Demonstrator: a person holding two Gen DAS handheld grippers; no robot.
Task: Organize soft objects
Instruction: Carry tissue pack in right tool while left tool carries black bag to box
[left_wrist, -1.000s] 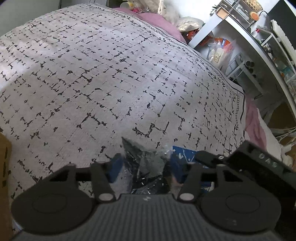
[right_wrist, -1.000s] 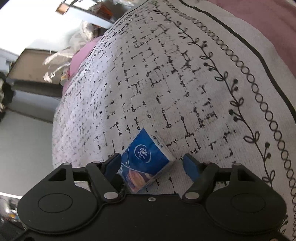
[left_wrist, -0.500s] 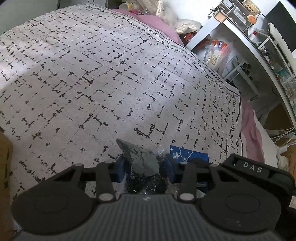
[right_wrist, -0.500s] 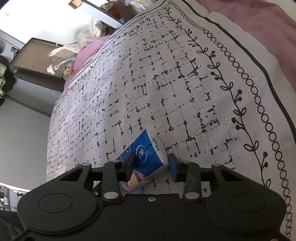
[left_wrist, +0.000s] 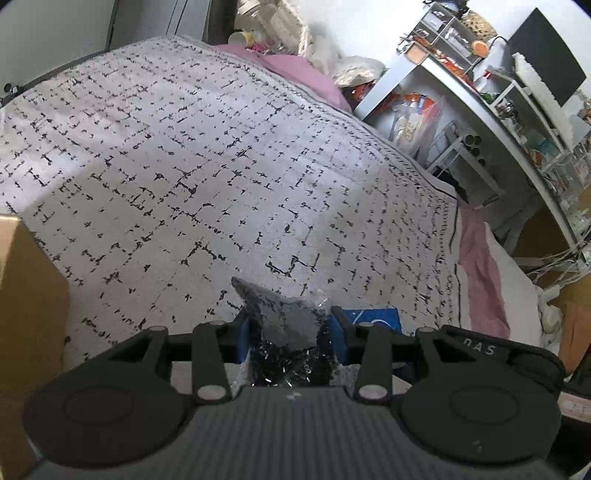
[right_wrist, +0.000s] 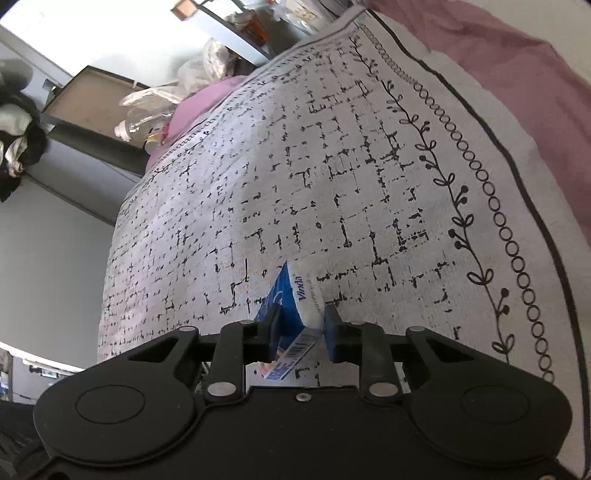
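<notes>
A grey cloth in a crinkly clear bag (left_wrist: 284, 314) is pinched between my left gripper's (left_wrist: 291, 328) blue pads and held just above the patterned bedspread (left_wrist: 184, 166). Right behind it in the left wrist view lies a blue tissue pack (left_wrist: 373, 319). In the right wrist view the same tissue pack (right_wrist: 291, 295) stands tilted on its edge between the pads of my right gripper (right_wrist: 303, 325). Those jaws are closing and both pads press on the pack. The two grippers sit close side by side near the bed's edge.
A brown cardboard box (left_wrist: 22, 295) stands at the left of the left wrist view. A pink sheet (left_wrist: 480, 266) shows past the bedspread's border. A cluttered white desk (left_wrist: 461, 92) stands beyond the bed. Bags and bottles (right_wrist: 147, 118) pile up at the far end.
The right jaws went from wide open to pressing on the tissue pack, which tipped onto its edge. Both grippers rose a little; the left one kept hold of the bagged cloth.
</notes>
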